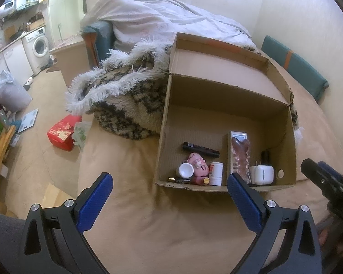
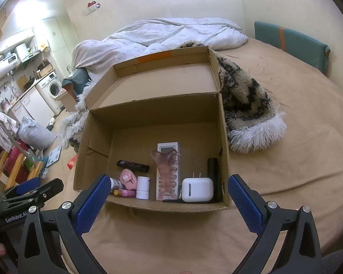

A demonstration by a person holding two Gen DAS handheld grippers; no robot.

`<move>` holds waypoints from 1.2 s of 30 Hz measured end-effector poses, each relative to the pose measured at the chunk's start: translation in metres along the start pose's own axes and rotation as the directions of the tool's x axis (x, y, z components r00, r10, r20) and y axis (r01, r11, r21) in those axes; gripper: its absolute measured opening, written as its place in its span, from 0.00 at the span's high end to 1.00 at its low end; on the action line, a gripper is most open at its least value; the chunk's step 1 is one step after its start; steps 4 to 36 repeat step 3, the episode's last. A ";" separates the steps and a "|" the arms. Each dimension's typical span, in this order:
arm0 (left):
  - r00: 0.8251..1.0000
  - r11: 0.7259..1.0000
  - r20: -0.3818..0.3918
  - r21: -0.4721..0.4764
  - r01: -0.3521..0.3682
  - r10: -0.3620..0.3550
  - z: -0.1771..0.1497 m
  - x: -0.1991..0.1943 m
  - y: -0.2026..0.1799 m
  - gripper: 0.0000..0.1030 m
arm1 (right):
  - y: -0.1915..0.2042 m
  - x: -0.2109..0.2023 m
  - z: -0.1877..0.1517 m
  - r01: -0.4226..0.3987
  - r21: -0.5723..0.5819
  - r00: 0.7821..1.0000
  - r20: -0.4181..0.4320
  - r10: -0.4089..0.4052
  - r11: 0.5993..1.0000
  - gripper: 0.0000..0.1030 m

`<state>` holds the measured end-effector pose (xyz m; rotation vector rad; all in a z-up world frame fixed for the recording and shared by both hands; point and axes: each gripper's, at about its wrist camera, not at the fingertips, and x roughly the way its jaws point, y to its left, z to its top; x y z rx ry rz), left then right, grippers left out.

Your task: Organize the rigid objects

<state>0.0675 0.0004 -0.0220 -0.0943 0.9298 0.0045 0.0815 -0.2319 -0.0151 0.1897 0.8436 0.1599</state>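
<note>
Box (image 2: 224,150) on bed (image 2: 297,137), small things lined along near wall for tidiness; left gripper (image 1: 170,196) and right gripper (image 2: 169,196) jaws released, empty.

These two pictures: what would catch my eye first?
An open cardboard box sits on a tan bed, with small things lined along its near wall: a white charger, a remote, a pink toy. In front, each gripper's blue fingers stand wide apart, holding nothing.

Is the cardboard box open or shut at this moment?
Open. The cardboard box has its lid folded back and standing behind it, so the white charger and remote inside show from above.
</note>
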 end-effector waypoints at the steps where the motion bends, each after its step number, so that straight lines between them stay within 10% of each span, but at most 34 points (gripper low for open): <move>1: 1.000 1.000 -0.002 0.000 0.001 -0.001 0.000 0.000 0.001 0.03 | 0.000 0.000 -0.001 0.000 0.001 1.000 -0.001 0.000 1.000 0.00; 36: 1.000 1.000 -0.003 0.001 0.009 -0.009 -0.001 0.001 0.003 0.03 | -0.001 0.000 -0.001 0.001 0.001 1.000 -0.001 -0.001 1.000 0.00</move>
